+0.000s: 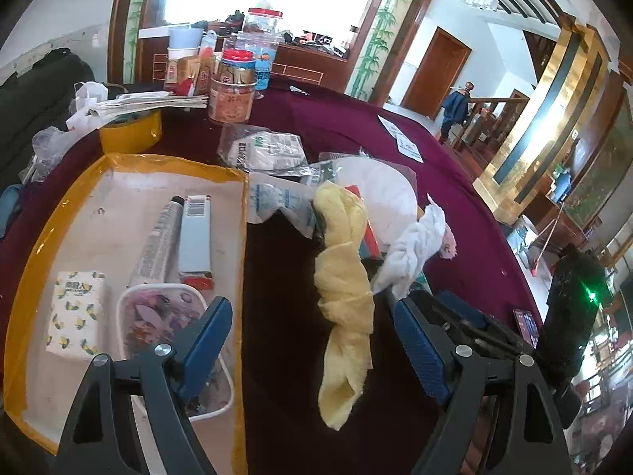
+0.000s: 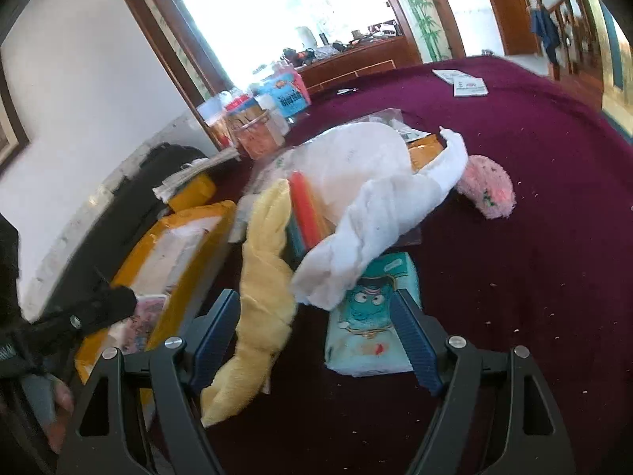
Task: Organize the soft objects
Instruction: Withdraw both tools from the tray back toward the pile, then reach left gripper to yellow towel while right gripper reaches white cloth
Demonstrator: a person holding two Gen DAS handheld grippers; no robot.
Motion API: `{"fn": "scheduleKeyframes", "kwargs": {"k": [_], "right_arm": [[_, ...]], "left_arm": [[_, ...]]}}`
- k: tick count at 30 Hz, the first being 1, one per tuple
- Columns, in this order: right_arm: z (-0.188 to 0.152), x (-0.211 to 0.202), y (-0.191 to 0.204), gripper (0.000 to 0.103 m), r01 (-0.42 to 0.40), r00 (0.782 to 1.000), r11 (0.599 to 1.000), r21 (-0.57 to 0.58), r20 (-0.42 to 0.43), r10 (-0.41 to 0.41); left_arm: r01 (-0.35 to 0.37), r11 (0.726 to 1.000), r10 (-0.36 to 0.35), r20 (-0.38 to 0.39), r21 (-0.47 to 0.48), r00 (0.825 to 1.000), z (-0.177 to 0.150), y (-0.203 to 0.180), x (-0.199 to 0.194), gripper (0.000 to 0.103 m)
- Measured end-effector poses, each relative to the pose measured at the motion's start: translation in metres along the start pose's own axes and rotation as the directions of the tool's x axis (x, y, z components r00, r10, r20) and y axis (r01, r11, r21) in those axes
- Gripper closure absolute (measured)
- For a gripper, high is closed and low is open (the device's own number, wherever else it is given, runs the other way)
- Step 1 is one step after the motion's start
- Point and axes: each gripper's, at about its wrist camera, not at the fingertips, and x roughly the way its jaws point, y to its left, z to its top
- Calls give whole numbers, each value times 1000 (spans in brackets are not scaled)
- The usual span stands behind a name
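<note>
- The left gripper [image 1: 312,340] has its fingers [image 1: 209,332] spread wide and released; nothing is clamped. The twisted yellow cloth [image 1: 344,297] lies on the bench [image 1: 455,150] inside the gap, nearer the right-hand finger and seemingly clear of both pads.
- The right gripper [image 2: 316,332] is likewise released and empty. The same yellow cloth [image 2: 261,297] runs just beside its left-hand finger, and a teal tissue pack [image 2: 364,332] sits against its right-hand finger.
- The step in hand looks like the approach to a first pick: both grippers hover over the pile with nothing lifted yet.
- Just beyond the fingertips the twisted white cloth [image 2: 376,221] drapes over the tissue pack; past that lies a pink fluffy item [image 2: 490,186].
- Left of the left fingers stands the yellow-rimmed tray [image 1: 51,237], which already holds tubes, a tissue pack and a box; it is probably the destination.
- The next move calls for lowering one gripper so its fingers straddle the yellow cloth's thick middle, then closing on that alone.
</note>
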Motion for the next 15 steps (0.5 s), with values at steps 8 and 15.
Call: {"fn": "scheduleKeyframes", "kwargs": {"k": [8,15], "right_arm": [[-1,-2,-15,26,-39,999,996,79,-6,39],[0,-2,-31,26,-77,997,981,178,-7,80]], "left_arm": [[15,1000,-14,-9,22,1000,-5,-5,-1,16],[18,999,-16,-38,49,999,-8,-12,7,16]]}}
